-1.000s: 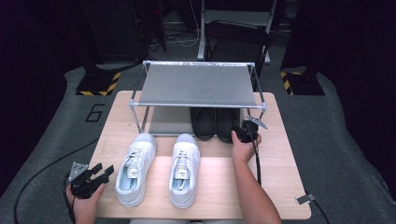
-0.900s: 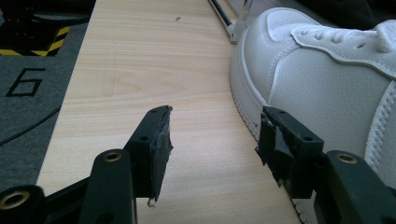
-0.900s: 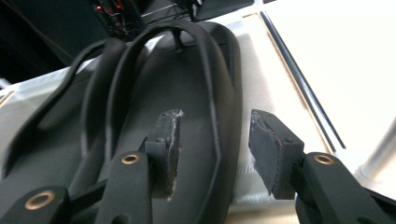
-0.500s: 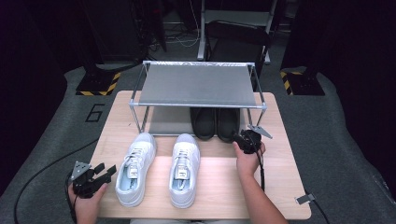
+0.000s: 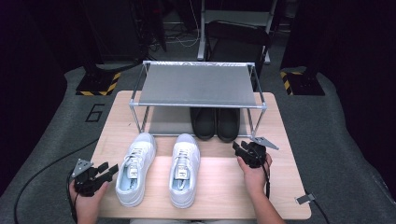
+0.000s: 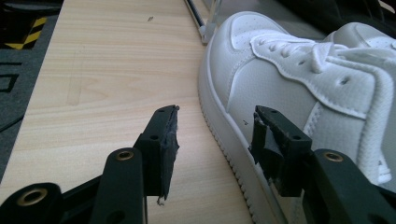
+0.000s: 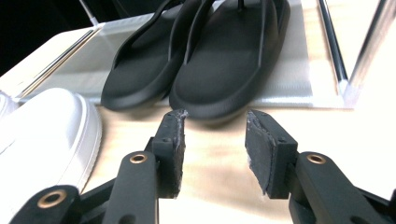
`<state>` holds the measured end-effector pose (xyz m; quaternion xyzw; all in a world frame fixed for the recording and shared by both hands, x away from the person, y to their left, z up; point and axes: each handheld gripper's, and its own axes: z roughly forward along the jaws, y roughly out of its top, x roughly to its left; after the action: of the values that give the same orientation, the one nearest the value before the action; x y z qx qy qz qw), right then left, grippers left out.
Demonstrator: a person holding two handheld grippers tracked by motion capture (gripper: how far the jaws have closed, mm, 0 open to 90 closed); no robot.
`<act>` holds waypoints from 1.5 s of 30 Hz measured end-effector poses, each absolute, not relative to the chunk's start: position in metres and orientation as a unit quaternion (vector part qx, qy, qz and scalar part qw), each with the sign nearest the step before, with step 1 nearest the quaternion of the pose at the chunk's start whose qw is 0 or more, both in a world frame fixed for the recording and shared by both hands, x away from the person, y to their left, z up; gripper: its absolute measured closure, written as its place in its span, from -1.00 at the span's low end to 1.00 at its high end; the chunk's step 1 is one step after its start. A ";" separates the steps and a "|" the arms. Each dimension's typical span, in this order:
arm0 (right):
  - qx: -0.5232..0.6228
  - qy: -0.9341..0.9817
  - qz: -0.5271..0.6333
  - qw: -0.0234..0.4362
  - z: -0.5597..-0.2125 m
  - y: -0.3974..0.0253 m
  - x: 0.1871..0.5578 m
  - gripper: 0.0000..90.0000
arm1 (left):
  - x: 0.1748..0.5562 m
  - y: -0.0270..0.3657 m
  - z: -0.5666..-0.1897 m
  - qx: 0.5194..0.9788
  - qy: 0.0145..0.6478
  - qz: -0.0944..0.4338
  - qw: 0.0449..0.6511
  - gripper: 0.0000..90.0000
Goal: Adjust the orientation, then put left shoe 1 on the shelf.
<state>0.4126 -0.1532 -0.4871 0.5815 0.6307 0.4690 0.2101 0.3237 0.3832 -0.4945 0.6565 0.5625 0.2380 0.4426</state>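
Note:
Two white sneakers lie side by side on the wooden table (image 5: pixel 219 186), the left one (image 5: pixel 135 168) and the right one (image 5: pixel 183 168). A pair of black flip-flops (image 5: pixel 215 122) sits on the lower shelf of a metal shoe rack (image 5: pixel 198 86). My left gripper (image 5: pixel 105 171) is open just left of the left sneaker (image 6: pixel 299 88), its jaws empty. My right gripper (image 5: pixel 240 148) is open in front of the flip-flops (image 7: pixel 210 60), close to their near ends, holding nothing.
The rack's front legs (image 5: pixel 138 122) stand on the table behind the sneakers. Cables trail from both grippers off the table's near edge. Dark floor with a yellow-black striped marker (image 5: pixel 98 86) surrounds the table.
My right gripper has drawn back toward me and slightly down, away from the rack's right front leg. The left gripper has barely shifted.

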 end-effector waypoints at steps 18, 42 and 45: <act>0.562 0.649 0.473 0.198 -0.501 -0.175 0.347 0.25 | 0.320 0.377 -0.476 0.645 0.560 0.231 0.466 -0.05; 0.557 0.635 0.496 0.202 -0.500 -0.180 0.331 0.14 | 0.316 0.368 -0.451 0.662 0.535 0.205 0.483 0.12; 0.556 0.634 0.499 0.199 -0.500 -0.179 0.331 0.14 | 0.317 0.365 -0.451 0.667 0.533 0.194 0.482 0.12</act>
<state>0.3306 -0.1793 -0.5001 0.5562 0.6337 0.4995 0.1991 0.3167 0.3653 -0.4506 0.6675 0.5329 0.1945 0.4824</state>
